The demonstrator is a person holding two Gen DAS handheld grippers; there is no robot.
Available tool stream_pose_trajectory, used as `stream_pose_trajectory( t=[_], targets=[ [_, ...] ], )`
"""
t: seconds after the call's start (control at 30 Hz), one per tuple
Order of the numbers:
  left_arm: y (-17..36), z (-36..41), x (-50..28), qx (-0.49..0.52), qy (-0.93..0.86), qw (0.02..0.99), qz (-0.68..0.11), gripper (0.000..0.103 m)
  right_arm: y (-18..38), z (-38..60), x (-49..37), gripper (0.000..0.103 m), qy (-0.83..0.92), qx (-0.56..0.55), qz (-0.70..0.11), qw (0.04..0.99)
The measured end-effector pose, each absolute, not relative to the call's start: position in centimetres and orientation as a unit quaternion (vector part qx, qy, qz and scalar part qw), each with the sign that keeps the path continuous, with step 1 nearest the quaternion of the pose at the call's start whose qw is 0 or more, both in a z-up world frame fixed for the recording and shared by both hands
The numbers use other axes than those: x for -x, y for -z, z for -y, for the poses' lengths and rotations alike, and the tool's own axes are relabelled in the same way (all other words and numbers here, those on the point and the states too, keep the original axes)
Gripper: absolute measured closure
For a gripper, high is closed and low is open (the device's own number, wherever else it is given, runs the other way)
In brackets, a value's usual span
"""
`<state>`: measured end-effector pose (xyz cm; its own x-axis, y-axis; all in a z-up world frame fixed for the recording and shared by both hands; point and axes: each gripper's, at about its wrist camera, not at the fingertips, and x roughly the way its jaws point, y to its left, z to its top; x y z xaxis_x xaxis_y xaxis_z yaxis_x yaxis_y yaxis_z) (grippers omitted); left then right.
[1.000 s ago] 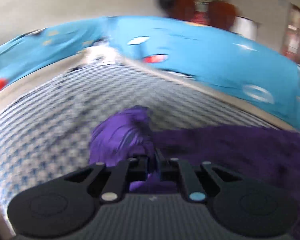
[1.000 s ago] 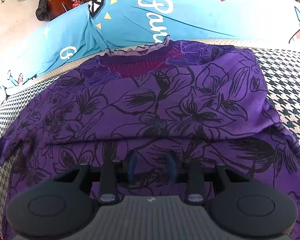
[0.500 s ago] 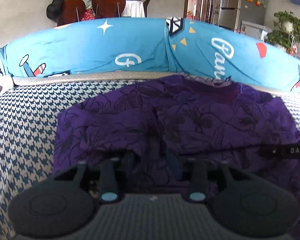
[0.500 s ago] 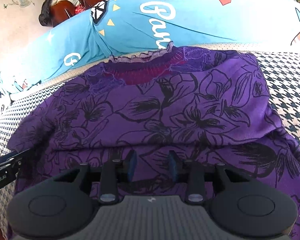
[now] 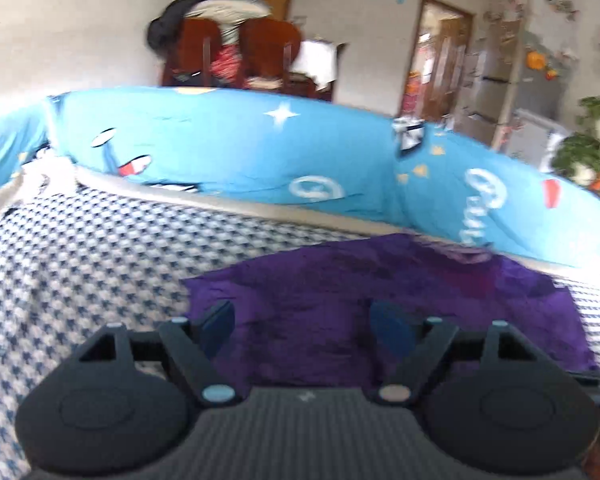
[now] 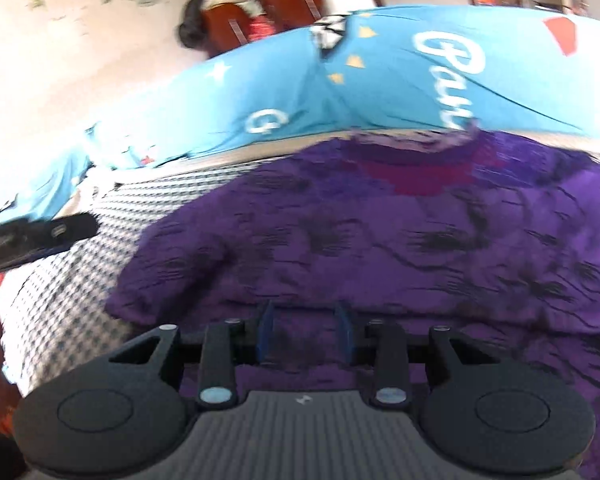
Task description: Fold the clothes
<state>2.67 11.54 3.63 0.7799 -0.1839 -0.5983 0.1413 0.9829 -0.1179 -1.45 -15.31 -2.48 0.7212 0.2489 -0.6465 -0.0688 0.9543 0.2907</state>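
Houndstooth cover (image 5: pixel 80 248); both jaws apart, empty.

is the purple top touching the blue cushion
Touching: in the right wrist view the purple top's frilled collar overlaps the blue cushion's lower edge.
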Motion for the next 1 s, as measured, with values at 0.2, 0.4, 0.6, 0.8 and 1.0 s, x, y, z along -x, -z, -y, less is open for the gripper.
stream_pose_trajectory(
  t=[0.2,0.4,0.6,0.8,1.0],
  targets=[
    [-2.3,-12.9,-4.6,0.035,0.013,0.938,-0.343,0.012,2.4,12.1,0.7,0.069,-0.126,-0.091,-0.353,0.923],
    [-2.3,-14.4,-5.1,0.046,-0.038,0.937,-0.344,0.006,2.5,8.9,-0.3,0.060,-0.155,-0.051,-0.344,0.925],
    [-2.6,-15.7,-5.7,0.063,-0.057,0.932,-0.351,0.005,2.7,5.7,-1.3,0.057,-0.182,-0.011,-0.334,0.925],
    [-2.8,-16.7,-6.1,0.078,-0.074,0.929,-0.354,0.005,3.1,3.9,-2.5,0.055,-0.213,0.012,-0.323,0.922],
    [-2.8,-17.2,-6.5,0.087,-0.079,0.927,-0.357,0.005,4.3,1.7,-3.4,0.053,-0.230,0.054,-0.321,0.917]
  ],
)
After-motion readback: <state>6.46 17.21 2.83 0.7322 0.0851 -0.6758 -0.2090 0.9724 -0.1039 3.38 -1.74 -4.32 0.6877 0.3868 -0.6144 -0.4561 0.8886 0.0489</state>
